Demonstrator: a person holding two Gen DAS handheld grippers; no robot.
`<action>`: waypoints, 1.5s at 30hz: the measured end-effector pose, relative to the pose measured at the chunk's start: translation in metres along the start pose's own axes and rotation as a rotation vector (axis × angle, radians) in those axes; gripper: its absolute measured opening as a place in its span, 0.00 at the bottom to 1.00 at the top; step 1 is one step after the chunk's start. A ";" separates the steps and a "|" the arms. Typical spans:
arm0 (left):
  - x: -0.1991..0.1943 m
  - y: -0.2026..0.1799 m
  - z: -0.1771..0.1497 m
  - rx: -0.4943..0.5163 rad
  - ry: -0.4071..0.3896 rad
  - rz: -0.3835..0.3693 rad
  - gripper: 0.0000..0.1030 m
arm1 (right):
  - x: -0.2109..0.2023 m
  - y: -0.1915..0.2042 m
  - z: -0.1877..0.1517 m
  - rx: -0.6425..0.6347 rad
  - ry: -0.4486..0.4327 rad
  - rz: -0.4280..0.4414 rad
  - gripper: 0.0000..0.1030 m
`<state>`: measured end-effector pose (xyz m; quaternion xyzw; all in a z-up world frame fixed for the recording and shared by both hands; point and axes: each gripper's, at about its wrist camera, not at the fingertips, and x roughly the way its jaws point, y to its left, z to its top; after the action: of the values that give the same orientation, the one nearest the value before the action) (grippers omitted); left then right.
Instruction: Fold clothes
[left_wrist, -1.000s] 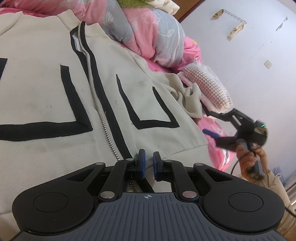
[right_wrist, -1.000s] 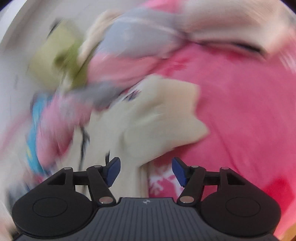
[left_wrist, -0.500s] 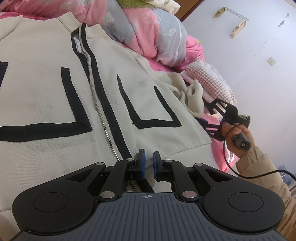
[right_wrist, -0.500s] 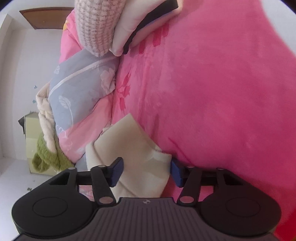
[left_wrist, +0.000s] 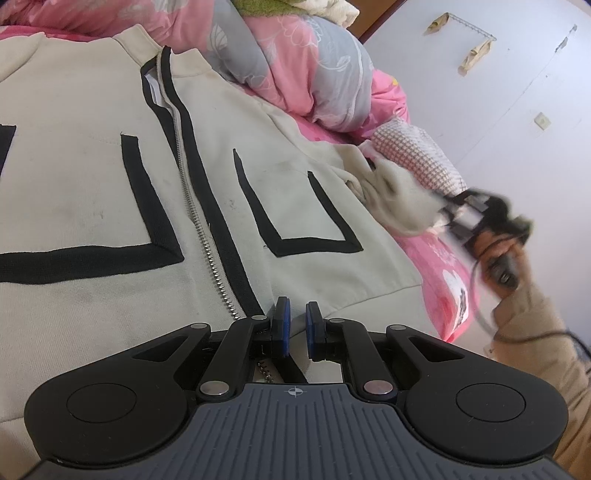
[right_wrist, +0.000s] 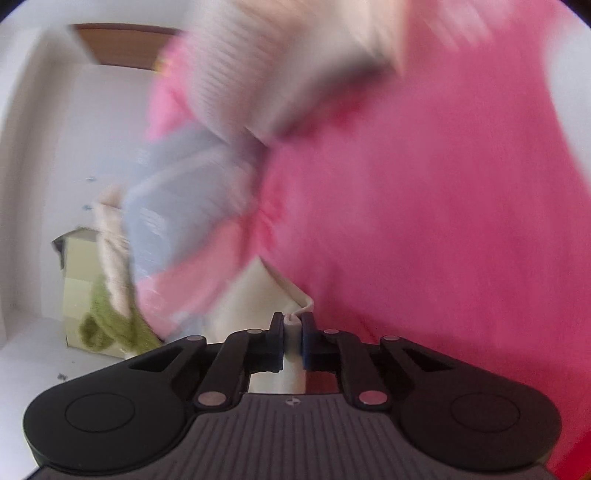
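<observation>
My left gripper (left_wrist: 297, 326), nearly closed, pins the cream jacket (left_wrist: 92, 206) spread across centre-left; my right gripper (right_wrist: 293, 332), jaws just closing, clamps its sleeve (right_wrist: 258, 295), lower centre.

support: bed covered by a bright pink fleece blanket (left_wrist: 439, 258) | on it: cream zip-front jacket with black angular stripes (left_wrist: 92, 184), spread flat, front up | near the jacket's collar: bunched pink-and-grey floral quilt (left_wrist: 314, 74) | beside quilt: pink-and-white checked knit pillow (left_wrist: 417, 155)
</observation>
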<state>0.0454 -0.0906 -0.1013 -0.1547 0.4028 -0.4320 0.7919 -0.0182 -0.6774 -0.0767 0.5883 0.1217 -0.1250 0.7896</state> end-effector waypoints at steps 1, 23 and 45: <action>0.000 0.000 0.000 0.000 0.000 -0.001 0.09 | -0.010 0.015 0.010 -0.054 -0.045 0.009 0.08; -0.006 0.002 0.001 -0.006 -0.023 -0.029 0.08 | -0.025 0.191 0.070 -0.455 -0.290 0.027 0.08; -0.107 0.094 0.027 -0.223 -0.305 0.044 0.08 | 0.145 0.342 -0.329 -0.889 0.467 0.304 0.08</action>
<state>0.0869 0.0476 -0.0862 -0.2961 0.3269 -0.3387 0.8311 0.2198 -0.2751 0.0902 0.2198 0.2490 0.1892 0.9241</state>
